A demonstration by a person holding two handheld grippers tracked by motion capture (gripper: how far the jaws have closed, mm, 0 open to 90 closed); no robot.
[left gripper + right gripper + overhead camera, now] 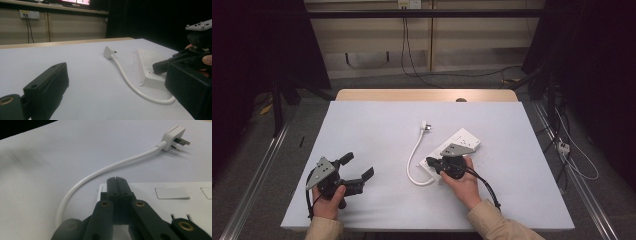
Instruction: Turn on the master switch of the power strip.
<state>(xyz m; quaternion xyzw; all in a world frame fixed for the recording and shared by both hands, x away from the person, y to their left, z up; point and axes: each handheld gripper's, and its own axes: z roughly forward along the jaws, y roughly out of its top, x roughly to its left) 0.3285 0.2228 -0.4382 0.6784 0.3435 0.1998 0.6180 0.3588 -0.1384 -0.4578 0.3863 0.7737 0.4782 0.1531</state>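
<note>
Pale grey bench (377, 135) under dim light, dark floor and cables beyond. White plastic power strip (462, 142) right of centre, its white cord (414, 160) looping left to a white three-pin plug (426, 126) lying loose. Right tool (117, 181) closed tight, tips resting over the strip's near end by the switch; best pressed straight down, kept square, no sliding toward the edge. Left tool (357, 167) spread apart, empty, well apart from the cord. Plenty of open surface left and ahead; near edge close under both wrists.
</note>
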